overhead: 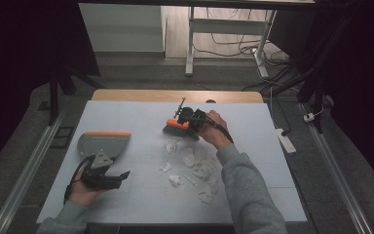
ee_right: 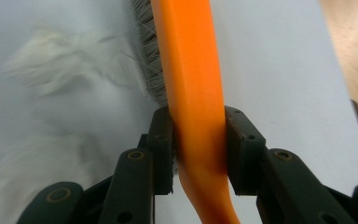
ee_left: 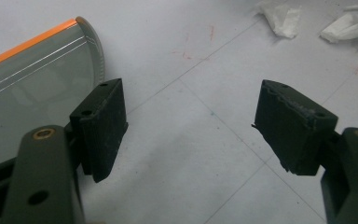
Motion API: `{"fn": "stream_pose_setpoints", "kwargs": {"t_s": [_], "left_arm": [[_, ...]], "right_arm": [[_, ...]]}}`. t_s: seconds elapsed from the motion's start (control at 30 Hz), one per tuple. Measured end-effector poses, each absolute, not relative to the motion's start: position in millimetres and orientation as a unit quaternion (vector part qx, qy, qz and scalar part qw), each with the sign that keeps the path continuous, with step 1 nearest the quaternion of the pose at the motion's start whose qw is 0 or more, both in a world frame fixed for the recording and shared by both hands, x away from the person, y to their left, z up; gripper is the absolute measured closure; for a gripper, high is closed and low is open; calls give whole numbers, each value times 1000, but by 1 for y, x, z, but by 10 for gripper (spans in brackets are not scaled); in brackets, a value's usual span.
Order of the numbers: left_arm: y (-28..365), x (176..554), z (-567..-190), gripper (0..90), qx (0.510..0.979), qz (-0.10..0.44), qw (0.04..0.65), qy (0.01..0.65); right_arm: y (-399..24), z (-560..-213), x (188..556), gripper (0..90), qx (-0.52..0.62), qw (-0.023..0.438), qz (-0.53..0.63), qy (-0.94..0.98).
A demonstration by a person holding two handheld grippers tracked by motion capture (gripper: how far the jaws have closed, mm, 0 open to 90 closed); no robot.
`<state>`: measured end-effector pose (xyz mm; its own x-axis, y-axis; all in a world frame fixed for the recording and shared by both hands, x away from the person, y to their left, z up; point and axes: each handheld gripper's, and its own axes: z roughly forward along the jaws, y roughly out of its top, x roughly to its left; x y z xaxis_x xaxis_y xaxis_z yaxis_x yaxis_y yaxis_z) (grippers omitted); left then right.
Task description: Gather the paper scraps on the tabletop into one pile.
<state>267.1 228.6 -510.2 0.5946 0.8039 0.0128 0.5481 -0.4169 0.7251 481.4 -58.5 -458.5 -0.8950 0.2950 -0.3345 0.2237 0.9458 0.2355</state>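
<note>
Clearly gripping the brush [ee_right: 193, 79] by its orange handle with the right gripper [ee_right: 198, 140], pads pressed on both flanks and nothing loose in the hold. Holding that brush [overhead: 177, 126] bristles-down at the far middle of the table [overhead: 126, 200], just beyond the paper scraps [overhead: 195, 168]. Resting the left gripper [overhead: 121, 178] at the near left with jaws apart and nothing between them, just beside the grey dustpan [overhead: 102, 142] but not gripping it; seen from the left gripper view [ee_left: 191, 126], only alongside the dustpan's [ee_left: 32, 79] rounded corner.

Likely trouble, judged from this:

- Could shove the dustpan away with the first sweep, since nothing pins it; would slide on the smooth table instead of taking the paper.
- Might drive scraps under the orange lip rather than over it, if that lip is not pressed flat.
- Could scatter the light paper with too quick a stroke; already blurred beside the bristles in the right gripper view [ee_right: 70, 65].
- Might twist the slim handle between the pads under side load, tilting the bristles so as to ride over pieces.
- Could leave stragglers, given scraps spread loosely and well apart from the dustpan.
- Might flick bits off the near edge if angled toward the person rather than leftward.
</note>
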Motion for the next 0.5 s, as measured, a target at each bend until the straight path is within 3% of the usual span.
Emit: {"fn": "stream_pose_setpoints", "kwargs": {"t_s": [0.4, 0.5], "left_arm": [[228, 267, -511, 257, 823, 182, 345, 413], [228, 267, -511, 257, 823, 181, 343, 414]], "right_arm": [[-76, -453, 436, 666, 81, 154, 98, 980], [-87, -445, 429, 666, 88, 164, 118, 975]]}}
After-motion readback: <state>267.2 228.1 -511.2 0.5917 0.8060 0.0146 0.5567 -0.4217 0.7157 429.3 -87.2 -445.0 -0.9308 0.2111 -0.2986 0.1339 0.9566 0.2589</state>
